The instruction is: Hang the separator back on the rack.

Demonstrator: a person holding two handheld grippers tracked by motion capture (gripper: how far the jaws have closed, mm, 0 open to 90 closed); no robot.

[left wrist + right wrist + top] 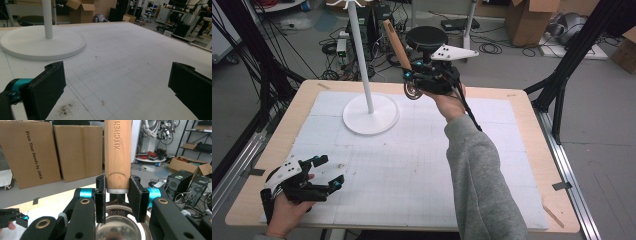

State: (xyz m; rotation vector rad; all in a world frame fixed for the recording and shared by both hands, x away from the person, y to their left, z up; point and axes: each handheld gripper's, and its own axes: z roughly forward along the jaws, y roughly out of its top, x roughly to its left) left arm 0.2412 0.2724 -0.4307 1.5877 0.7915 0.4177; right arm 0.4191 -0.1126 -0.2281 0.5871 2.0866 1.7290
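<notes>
Right gripper (411, 82): I read it raised above the far part of the table, carried by the hand (451, 102) in the grey sleeve; its grey three-cornered plate sits on top.
Right fingers (137, 198): I see both black pads pressed against the sides of the light wooden handle with a round steel head (118, 152), at the handle's lower end, just above its metal collar.
Tool position: in the right gripper view the wooden handle rises straight up from between the fingers, with the word KITCHEN stamped along it; the polished steel head lies below the fingers, toward the gripper body. In the high view the handle (396, 44) leans up and away beyond the fingertips, clear of the table.
Left gripper (326, 172): I see it low over the near left corner of the table, held in the other hand.
Left fingers (45, 87): I read them as standing wide apart, nothing between them, the bare white gridded mat (130, 65) ahead of them.
White round-based stand with a thin upright pole (370, 114): it stands beyond the left fingertips; from the right fingers it lies to the side and lower, well apart from the tool.
</notes>
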